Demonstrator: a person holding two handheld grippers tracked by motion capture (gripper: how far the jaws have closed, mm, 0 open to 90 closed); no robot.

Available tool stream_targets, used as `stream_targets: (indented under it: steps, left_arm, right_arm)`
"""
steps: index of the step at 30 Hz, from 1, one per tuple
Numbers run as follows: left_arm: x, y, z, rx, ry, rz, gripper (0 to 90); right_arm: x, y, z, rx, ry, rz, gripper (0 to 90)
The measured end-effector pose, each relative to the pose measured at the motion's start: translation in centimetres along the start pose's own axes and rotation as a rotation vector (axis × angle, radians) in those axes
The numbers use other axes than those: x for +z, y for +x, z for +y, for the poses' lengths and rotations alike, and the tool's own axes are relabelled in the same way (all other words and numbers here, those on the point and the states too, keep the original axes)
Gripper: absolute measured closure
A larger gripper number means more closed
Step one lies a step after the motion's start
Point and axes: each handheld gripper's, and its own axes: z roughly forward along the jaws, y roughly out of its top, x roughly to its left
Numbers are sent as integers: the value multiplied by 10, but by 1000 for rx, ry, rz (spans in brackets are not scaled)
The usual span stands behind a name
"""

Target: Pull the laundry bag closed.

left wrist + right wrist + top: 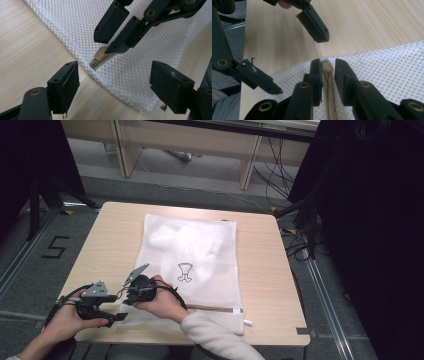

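**Both grippers at the near-left corner of the mesh bag**

High view: I see a pale wooden table with a white mesh laundry bag lying flat across its middle, a small dark outline print on its front. The bag's far edge sits close to the far table edge; its near edge, with a beige zipper strip, runs just inside the near table edge. Bare wood lies open on the left of the bag and in a narrower band on the right. My left gripper sits at the near-left, on the bag's corner, close to the table's front edge. My right gripper is just beside it, the hand in a white sleeve reaching across the bag's near edge.

Left gripper view: the left jaws stand wide apart, released, straddling the bag's corner with bare wood under the left one. Between and beyond them the right gripper comes down from the top, its tips pressed to the beige zipper pull at the mesh edge.

Right gripper view: the right jaws are nearly closed, flanking the beige zipper pull and strip; I cannot tell whether they actually pinch it. The left gripper hangs spread beyond, over open wood off the mesh edge.
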Motion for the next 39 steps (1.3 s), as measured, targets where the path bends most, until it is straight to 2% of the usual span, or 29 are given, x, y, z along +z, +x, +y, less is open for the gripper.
stream_targets:
  steps: [2,3,9,10,11,14,17,18,19,20,21,22,24,25,26,27,28,32,33,34,35,36,39]
  left_arm:
    - [0,0,0,1,1,1,231]
    - [-1,1,0,18,17,4,230]
    - [-1,1,0,13,19,7,230]
    - [-1,1,0,14,20,7,230]
    - [0,0,0,-2,7,8,230]
    - [0,0,0,-2,6,10,231]
    - [0,1,0,-3,5,11,233]
    - [-2,2,0,17,24,14,234]
    - [-1,1,-1,-8,22,13,234]
    - [-1,1,-1,-7,27,30,235]
    - [-1,2,-1,-8,26,14,235]
    - [-1,2,-1,9,27,17,235]
    - [-1,2,-1,10,31,25,237]
    - [-1,3,-1,10,30,22,238]
    - [0,2,-1,-7,31,21,238]
    - [0,2,-1,-11,32,19,238]
    - [-1,2,-1,6,38,16,238]
    - [0,3,-1,-3,39,20,239]
    - [1,3,-1,-6,42,19,239]
    - [0,3,-1,-1,46,14,239]
    - [1,3,-1,-6,49,15,238]
    - [0,5,-1,26,78,10,237]
    - [1,5,-1,17,82,7,242]
  right_arm:
    - [2,0,1,6,0,11,787]
    - [3,-1,2,-9,8,7,796]
    - [8,-1,4,18,25,10,804]
    - [10,-1,4,16,11,11,804]
    - [11,-2,4,10,16,6,803]
    - [13,-1,4,22,12,15,805]
    - [14,-2,4,7,14,4,816]
    - [13,0,4,25,14,12,817]
    - [13,0,4,24,15,11,818]
    - [13,0,4,23,15,11,818]
    - [13,0,4,21,14,9,818]
    - [12,-1,4,13,18,1,818]
    - [10,0,5,5,14,4,819]
    - [9,0,5,7,11,0,819]
    - [9,2,6,25,8,3,819]
    - [7,1,6,8,5,3,819]
    - [5,2,7,15,11,-2,819]
    - [2,3,9,-13,-7,-5,819]
    - [0,6,9,28,2,-7,819]
    - [0,4,10,-2,-7,-6,819]
    - [-1,5,10,1,-9,-8,819]
    - [-2,5,11,-5,-14,-4,819]
    - [-8,5,11,-13,-12,-23,820]
